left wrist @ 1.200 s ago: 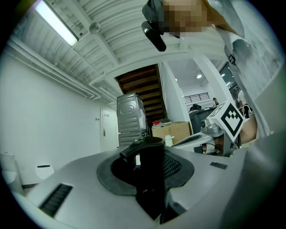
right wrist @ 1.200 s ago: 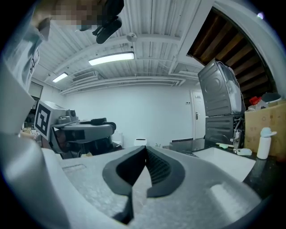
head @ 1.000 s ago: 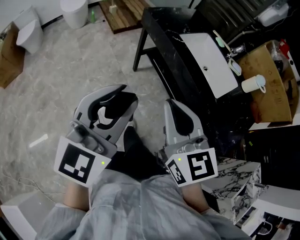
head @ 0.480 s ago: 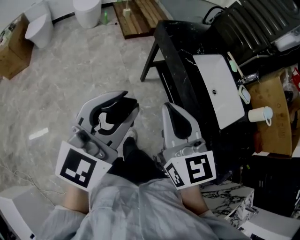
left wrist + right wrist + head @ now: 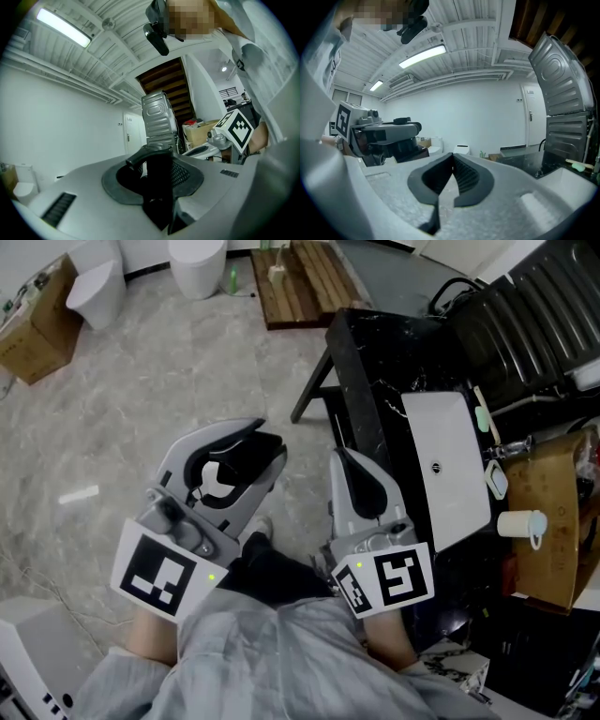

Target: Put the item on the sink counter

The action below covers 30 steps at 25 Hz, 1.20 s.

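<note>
1. Your left tool (image 5: 242,457) is clenched on a dark upright item (image 5: 158,187). The item stands between the pads with a curved piece at its top, and what it is I cannot tell. Hold that clamp firm, because a tall narrow thing like this may swing if the grip slackens.
2. Your right tool (image 5: 452,161) is empty, with its jaws pressed together at the tips. It sits just beside the left one, nearer the bench (image 5: 370,371), so move it aside to give the loaded tool a free path.
3. The item is in the air over the floor (image 5: 141,371), well apart from the bench. By my reading the carry has hardly begun.
4. Aim for a bare dark part of the bench to the near side of the white basin (image 5: 450,456). The far side looks crowded, with a faucet (image 5: 514,444), a toothbrush (image 5: 481,413) and a white cup (image 5: 521,522) beyond.
5. Bring the item across upright, lower it until its base rests flat, and only then let the jaws part. Released too near the basin rim or the bench edge, it could tip off.
</note>
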{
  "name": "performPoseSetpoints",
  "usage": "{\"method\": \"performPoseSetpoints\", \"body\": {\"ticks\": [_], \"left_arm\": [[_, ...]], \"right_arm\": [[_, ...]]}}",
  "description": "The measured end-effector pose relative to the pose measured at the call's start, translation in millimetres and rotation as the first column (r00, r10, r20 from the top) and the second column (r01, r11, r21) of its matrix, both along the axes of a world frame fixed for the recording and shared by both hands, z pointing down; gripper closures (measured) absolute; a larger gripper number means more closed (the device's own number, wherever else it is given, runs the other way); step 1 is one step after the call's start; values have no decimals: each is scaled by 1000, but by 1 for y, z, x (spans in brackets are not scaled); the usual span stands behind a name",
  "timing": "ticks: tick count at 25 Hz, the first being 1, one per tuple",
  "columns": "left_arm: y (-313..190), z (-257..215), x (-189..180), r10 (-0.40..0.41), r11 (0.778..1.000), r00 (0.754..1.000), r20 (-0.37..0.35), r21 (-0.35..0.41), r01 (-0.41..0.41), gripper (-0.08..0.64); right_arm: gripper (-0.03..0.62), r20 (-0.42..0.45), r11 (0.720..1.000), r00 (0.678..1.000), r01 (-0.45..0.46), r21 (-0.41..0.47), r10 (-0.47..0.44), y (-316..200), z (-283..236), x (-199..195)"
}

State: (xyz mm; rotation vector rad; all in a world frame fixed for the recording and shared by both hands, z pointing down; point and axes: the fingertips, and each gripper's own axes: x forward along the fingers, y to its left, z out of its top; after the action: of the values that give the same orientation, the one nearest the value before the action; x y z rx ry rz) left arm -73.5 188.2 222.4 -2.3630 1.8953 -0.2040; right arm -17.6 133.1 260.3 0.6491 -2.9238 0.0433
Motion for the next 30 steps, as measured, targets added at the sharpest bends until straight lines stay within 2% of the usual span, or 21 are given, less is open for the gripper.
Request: {"method": "performPoseSetpoints", "body": {"ticks": [7,15,21,30], "left_arm": [[-33,-2,-19,-34,999,999,-2,1,34,437],[-63,0,-29,-73,997,997,-11,-8,73,439],[-78,-5,-25,-65,998,998,6,-7,65,439],[-89,-11,-14,-29,1000,999,-15,9,29,439]], "right_arm": [[595,12,999,999,36,20,-36,-35,-8,-21],[595,44,999,998,36,16,-37,-66,-5,-26],[595,54,1000,998,28,14,-29,-81,-6,-23],[595,68,1000,998,-16,25,14,-89,-13,-6]]}}
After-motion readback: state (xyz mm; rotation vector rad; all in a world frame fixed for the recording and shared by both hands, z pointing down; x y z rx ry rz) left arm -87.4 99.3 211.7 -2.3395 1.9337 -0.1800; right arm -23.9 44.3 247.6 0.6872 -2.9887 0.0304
